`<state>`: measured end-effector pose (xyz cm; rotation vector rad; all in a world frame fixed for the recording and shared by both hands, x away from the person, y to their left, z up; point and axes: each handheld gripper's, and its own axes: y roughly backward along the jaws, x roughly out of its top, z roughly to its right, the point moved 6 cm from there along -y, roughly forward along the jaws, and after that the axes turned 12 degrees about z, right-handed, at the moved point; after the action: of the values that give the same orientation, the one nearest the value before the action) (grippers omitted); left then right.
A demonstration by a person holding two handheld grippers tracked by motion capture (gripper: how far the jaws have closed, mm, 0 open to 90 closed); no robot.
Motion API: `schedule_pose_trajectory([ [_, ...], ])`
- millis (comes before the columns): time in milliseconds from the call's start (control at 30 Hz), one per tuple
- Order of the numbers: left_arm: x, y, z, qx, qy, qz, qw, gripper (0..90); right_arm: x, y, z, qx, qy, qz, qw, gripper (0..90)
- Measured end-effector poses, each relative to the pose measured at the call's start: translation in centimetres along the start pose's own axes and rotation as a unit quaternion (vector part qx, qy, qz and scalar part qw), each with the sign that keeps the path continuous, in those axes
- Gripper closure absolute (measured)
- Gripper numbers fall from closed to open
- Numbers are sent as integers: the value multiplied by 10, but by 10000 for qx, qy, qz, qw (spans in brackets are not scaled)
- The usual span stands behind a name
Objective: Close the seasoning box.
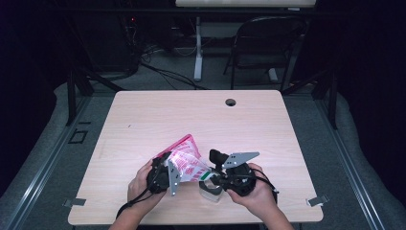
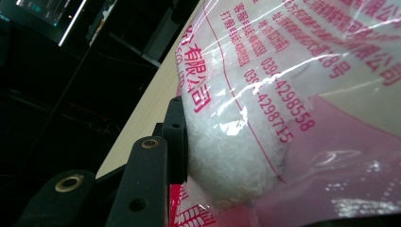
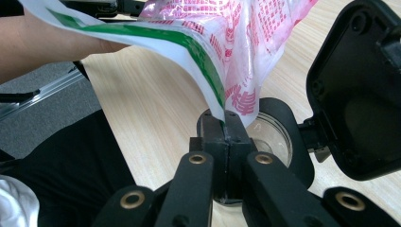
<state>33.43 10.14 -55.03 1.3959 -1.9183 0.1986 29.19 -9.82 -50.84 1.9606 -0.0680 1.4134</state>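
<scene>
Both grippers have the pink-printed bag [image 1: 187, 164] up off the tabletop [image 1: 143, 120]. The left gripper [image 1: 165, 173] has its jaws squeezing the bag's full body, while the right gripper [image 3: 226, 124] pinches a corner with jaws tight together, right over a small glass jar [image 3: 272, 135].

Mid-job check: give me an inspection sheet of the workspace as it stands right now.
Surface: light wooden table, with a round hole near its far edge.
Job's things: pink-printed plastic bag of white granules held tilted above the table; small clear glass jar under its lower corner, with an open black flip lid.
Clutter: nothing seen.
Grippers: left gripper clamped on the bag's filled body; right gripper shut on the bag's lower corner, over the jar.
Cables: a black cable trails from the left gripper; loose cables on the floor beyond.
Surroundings: dark room, black folding chair, a white table leg.
</scene>
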Motion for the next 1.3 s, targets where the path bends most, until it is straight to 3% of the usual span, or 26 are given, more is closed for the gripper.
schedule_pose_trajectory([
  [267,5,2,-3,110,-313,29,9994,667,-5,0,5,-83,-27,-24,10000,900],
  [867,10,6,-6,281,-709,23,9971,669,-11,1,8,-132,-36,-116,9998,900],
  [1200,12,6,-5,343,-764,41,9965,670,-14,-1,8,-128,-36,-185,9997,900],
  [1300,15,7,-6,407,-862,25,9954,670,-14,-1,9,-137,-53,-152,9998,900],
])
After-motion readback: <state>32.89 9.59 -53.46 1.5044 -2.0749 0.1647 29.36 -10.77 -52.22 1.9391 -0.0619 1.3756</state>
